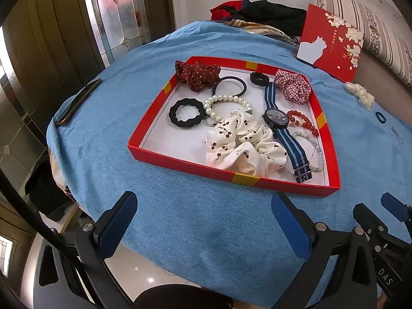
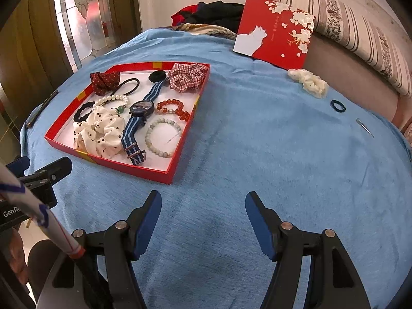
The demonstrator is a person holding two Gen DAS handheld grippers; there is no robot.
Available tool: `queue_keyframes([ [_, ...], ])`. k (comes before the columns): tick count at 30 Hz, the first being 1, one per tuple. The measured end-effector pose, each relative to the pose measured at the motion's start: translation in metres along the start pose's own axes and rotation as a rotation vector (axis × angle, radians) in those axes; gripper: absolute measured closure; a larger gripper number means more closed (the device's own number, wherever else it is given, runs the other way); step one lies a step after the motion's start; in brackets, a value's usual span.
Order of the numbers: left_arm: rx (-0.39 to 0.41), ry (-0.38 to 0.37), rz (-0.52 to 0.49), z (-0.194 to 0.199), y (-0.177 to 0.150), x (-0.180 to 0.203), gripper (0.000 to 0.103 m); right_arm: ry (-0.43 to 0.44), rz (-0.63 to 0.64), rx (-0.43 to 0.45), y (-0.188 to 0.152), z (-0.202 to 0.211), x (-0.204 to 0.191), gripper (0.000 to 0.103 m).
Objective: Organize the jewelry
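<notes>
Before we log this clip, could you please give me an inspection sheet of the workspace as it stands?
Surface: blue cloth over a table, bare near the grippers.
Job's things: red tray holding scrunchies, hair ties, bead bracelets and a watch; outside it, to the right, a white scrunchie, a dark hair tie and a hair clip.
Clutter: red lid leaning at the back; clothes piled behind; dark flat thing at the left edge.
Grippers: left gripper and right gripper, jaws open, empty, short of the tray.
Cables: a black one at the left view's edge.
Surroundings: sofa on the right, glass door behind.
</notes>
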State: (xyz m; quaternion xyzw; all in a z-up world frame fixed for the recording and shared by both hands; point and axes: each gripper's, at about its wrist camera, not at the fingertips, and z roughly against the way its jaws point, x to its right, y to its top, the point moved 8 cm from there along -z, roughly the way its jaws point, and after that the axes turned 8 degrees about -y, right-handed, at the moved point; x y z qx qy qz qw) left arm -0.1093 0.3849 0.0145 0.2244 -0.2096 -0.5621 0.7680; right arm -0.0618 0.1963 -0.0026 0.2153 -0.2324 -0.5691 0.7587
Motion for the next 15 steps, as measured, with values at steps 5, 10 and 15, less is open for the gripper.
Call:
queue_keyframes([
  [5,-0.007,0.01,-0.004,-0.003,0.0,0.001,0.0,0.006,-0.001,-0.001,0.0,-0.001,0.001,0.031],
  [10,-0.009,0.021,-0.012,-0.002,0.0,0.003,0.0,0.017,-0.001,-0.001,-0.001,-0.002,-0.001,0.031],
  [15,-0.001,0.032,-0.027,0.007,0.003,0.009,0.0,0.033,-0.014,0.0,-0.001,0.001,0.002,0.031],
])
